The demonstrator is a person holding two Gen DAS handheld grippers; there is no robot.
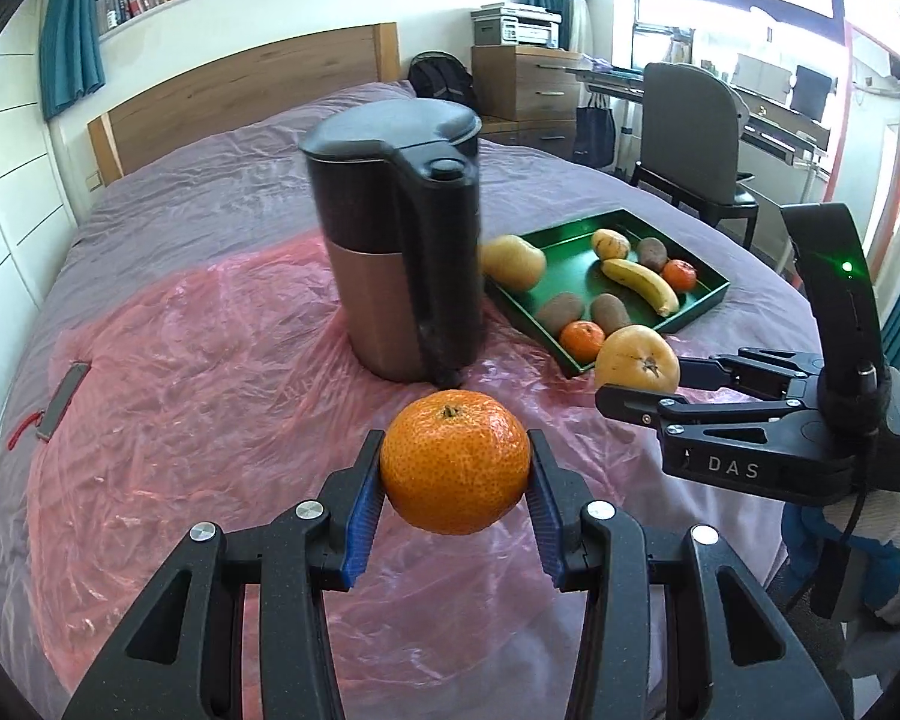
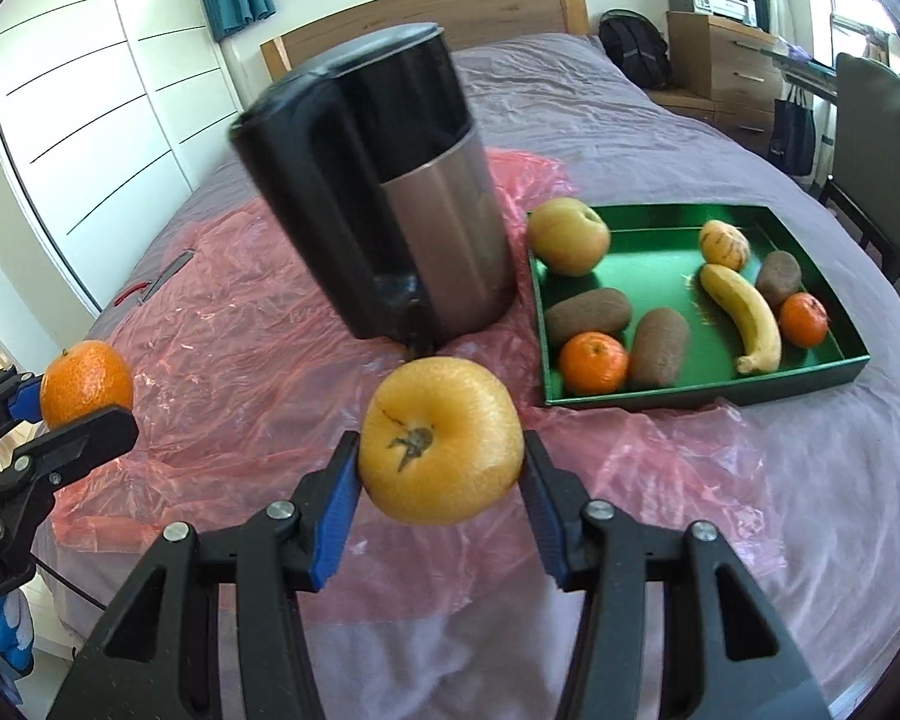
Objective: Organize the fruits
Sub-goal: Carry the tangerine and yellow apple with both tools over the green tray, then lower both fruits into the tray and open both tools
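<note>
- Left gripper (image 1: 455,468): blue ribbed pads clamped on a mandarin (image 1: 455,461), pebbly skin, stem up, held clear of the pink plastic sheet (image 1: 210,396).
- Right gripper (image 2: 441,462): pinching a yellow apple (image 2: 441,441), smooth, round, also off the bed.
- Step, judged: both fruits in transit to the green tray (image 2: 660,228).
- Next: clear the tall steel-and-black kettle (image 2: 402,210) and place in bare tray floor among the fuzzy kiwis and banana (image 2: 744,315).
</note>
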